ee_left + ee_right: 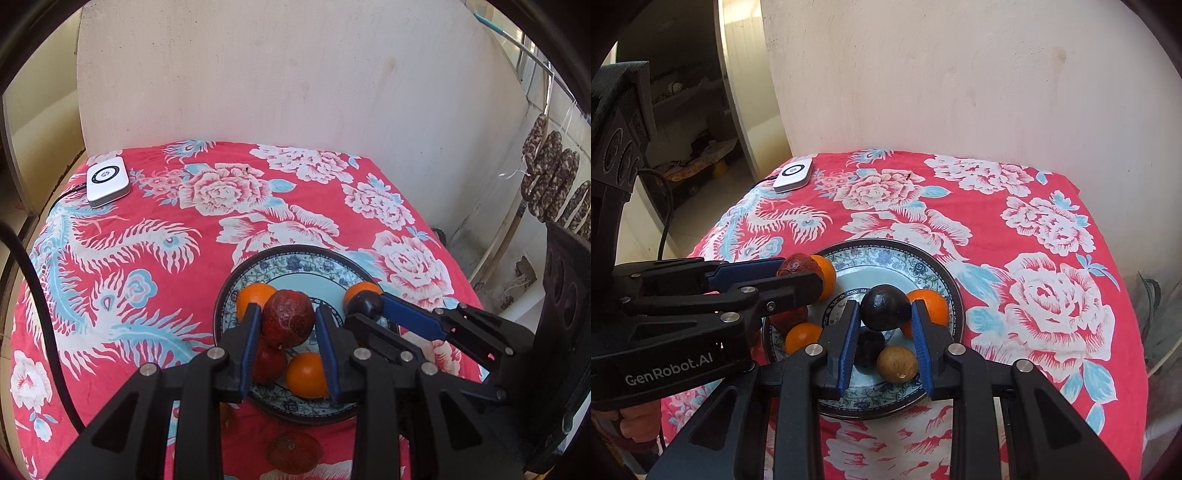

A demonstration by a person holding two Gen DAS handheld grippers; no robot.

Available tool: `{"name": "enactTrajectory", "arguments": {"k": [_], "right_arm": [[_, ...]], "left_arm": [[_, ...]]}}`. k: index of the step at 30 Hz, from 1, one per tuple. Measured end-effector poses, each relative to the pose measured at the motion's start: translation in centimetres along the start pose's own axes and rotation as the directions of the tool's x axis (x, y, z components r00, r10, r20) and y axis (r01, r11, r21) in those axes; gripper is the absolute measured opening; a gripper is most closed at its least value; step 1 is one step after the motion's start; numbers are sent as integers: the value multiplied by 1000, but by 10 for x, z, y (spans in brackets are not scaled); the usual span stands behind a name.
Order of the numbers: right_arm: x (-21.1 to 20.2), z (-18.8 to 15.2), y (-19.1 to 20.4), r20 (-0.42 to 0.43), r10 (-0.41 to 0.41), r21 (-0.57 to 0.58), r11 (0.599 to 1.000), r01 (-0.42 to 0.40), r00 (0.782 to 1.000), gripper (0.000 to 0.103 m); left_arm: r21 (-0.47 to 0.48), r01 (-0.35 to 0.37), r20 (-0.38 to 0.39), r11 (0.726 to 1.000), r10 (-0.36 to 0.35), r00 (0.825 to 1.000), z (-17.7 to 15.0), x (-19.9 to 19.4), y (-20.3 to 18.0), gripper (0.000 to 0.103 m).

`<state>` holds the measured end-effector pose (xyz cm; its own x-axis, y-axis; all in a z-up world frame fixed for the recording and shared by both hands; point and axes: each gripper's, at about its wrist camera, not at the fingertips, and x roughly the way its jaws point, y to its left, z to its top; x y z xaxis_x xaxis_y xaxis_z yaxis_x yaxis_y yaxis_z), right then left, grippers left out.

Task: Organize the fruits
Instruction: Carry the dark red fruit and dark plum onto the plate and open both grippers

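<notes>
Your left tongs (284,325) were closed on a wrinkled dark-red fruit (288,319), its blue pads pressed against both sides, and you held it above the near-left part of the patterned plate (295,264). Your right tongs (884,314) gripped a dark, almost black round fruit (885,308) in the same way, over the middle of the plate. You had brought both tools in from the near side, angled down toward the plate, with the left one reaching across from the left and its fingertips close to the right one.

On the plate lay an orange (255,297) at the far left, touching the held red fruit, another orange (306,374) at the near side, and a second red fruit (267,363) just beside it. A third orange (929,302) sat at the right, a second dark fruit (870,347) and a brown fruit (897,363) lay under your right tongs. One more red fruit (293,456) rested on the tabletop's red floral cloth (147,258), near you, off the plate. A white device (107,181) lay at the far-left corner.
</notes>
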<state>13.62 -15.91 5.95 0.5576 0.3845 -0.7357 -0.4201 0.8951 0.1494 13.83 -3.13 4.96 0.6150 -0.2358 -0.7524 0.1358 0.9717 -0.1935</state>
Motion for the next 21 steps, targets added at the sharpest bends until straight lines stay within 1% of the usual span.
{"name": "enactTrajectory", "arguments": {"k": [9,13,15,17,21], "right_arm": [[0,0,0,-2,0,1,1000,0,1000,29],[0,-1,1,-4,4,1,1000,-4,1000,32],[-1,-2,2,-3,7,1,1000,-7,1000,33],[-2,-3,3,-2,5,-2,1000,-5,1000,35],[-5,-3,4,3,1,-1,1000,-1,1000,39]], "left_arm": [[5,-1,0,1000,1,1000,-1,-1,-2,31],[13,-3,-1,1000,3,1000,-1,-2,-4,32],[17,-7,0,1000,7,1000,-1,-4,-5,33],[15,-6,4,1000,6,1000,-1,-6,-5,37],[10,-7,7,1000,7,1000,-2,-9,-4,39]]}}
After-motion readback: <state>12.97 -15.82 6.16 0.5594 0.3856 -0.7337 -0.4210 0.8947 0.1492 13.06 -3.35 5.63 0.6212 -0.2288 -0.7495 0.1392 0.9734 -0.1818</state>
